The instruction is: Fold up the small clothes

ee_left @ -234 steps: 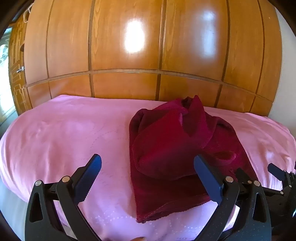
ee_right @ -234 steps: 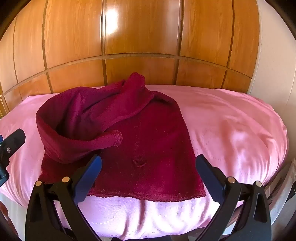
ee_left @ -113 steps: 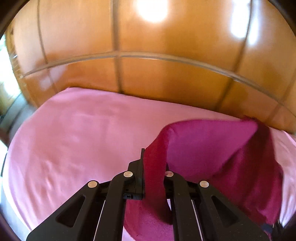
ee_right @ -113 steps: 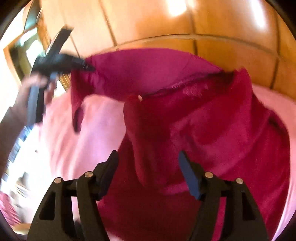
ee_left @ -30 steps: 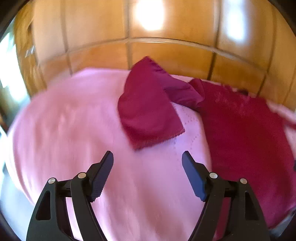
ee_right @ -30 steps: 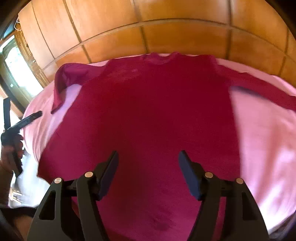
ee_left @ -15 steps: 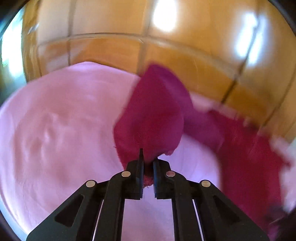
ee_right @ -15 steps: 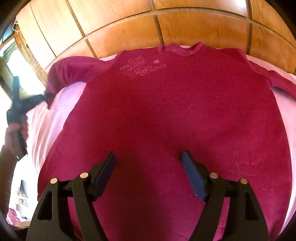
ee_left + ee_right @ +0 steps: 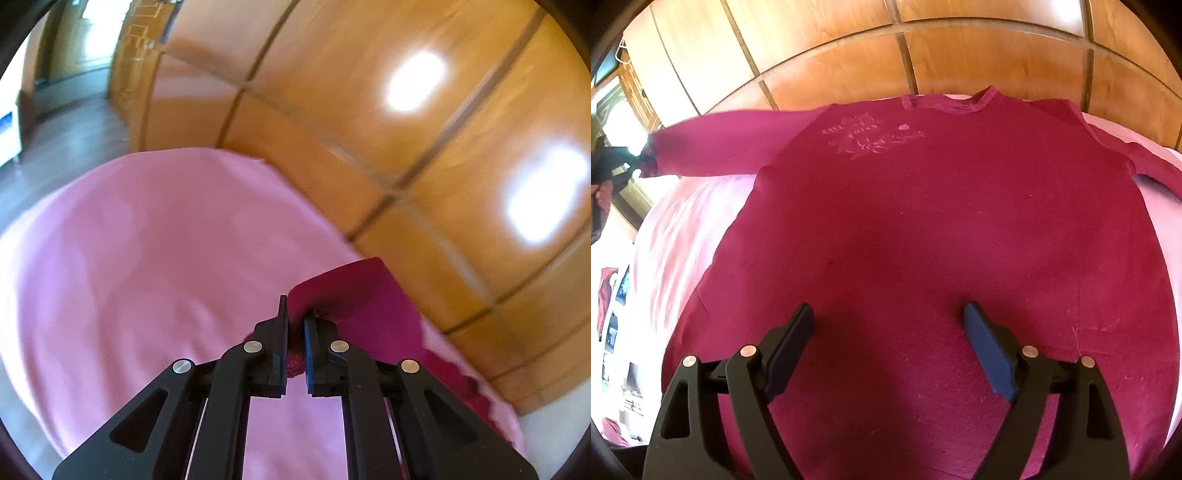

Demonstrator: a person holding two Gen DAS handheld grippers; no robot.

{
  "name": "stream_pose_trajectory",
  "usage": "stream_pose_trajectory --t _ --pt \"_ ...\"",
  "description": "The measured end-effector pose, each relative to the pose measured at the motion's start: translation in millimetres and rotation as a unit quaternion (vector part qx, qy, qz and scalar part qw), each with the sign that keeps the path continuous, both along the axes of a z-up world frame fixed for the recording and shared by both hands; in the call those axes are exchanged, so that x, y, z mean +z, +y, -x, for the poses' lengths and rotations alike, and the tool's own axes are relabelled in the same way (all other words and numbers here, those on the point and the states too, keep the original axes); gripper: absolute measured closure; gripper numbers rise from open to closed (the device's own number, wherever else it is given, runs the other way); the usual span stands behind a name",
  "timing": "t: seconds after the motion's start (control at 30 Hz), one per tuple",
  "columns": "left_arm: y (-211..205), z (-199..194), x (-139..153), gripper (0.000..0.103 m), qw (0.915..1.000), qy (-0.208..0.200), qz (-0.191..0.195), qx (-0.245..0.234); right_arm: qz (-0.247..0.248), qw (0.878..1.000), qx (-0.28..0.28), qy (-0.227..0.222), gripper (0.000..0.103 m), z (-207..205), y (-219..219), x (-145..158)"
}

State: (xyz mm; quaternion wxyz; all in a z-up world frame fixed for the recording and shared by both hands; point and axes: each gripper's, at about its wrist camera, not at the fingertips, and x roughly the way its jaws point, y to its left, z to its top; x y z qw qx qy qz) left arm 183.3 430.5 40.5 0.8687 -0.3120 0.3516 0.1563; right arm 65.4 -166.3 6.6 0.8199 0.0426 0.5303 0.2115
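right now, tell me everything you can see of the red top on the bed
The dark red long-sleeved top lies face up, spread flat on the pink bedcover, its round neckband toward the wooden panelling. A pale pink motif sits on the chest. The fabric looks soft, fuzzy and speckled with lint. One sleeve stretches out sideways, its cuff pinched in the shut left gripper; the other runs off toward the frame edge. The open right gripper hovers over the lower body.

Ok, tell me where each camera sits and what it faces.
Left wrist: on the left gripper, facing the pink bedspread and wooden panels; its black fingers pinch the sleeve cuff.
Right wrist: on the open right gripper, above the maroon shirt, facing its collar.
Shared: the sleeve, the left gripper at its end.
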Motion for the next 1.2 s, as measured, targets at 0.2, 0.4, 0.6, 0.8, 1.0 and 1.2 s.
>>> stream_pose_trajectory --t 0.2,0.4,0.6,0.8,1.0,1.2 --pt "16.9 -45.5 -59.3 0.097 0.9933 0.104 -0.035 0.035 0.017 1.000 -0.002 -0.003 0.019 -2.6 4.0 -3.1" --pt "39.7 -46.5 -103.0 0.069 0.9839 0.144 -0.016 0.104 0.031 0.999 0.005 -0.008 0.015 -4.0 8.7 -4.2" --pt "21.7 1.1 -67.3 0.049 0.9900 0.057 -0.035 0.124 0.037 0.999 0.010 -0.017 0.008 -2.3 13.8 -6.2" --pt "-96.6 -16.9 -67.5 0.049 0.9950 0.024 -0.062 -0.075 0.045 0.999 0.009 -0.020 0.004 -2.0 19.5 -6.8" --pt "-168.7 -69.9 -95.4 0.049 0.9838 0.071 -0.082 -0.143 0.037 0.999 0.005 -0.008 0.004 -0.7 14.4 -5.0" --pt "-150.2 -80.4 -113.7 0.072 0.9853 0.105 -0.114 -0.071 0.049 0.998 0.040 -0.011 0.002 5.7 12.9 -11.2"
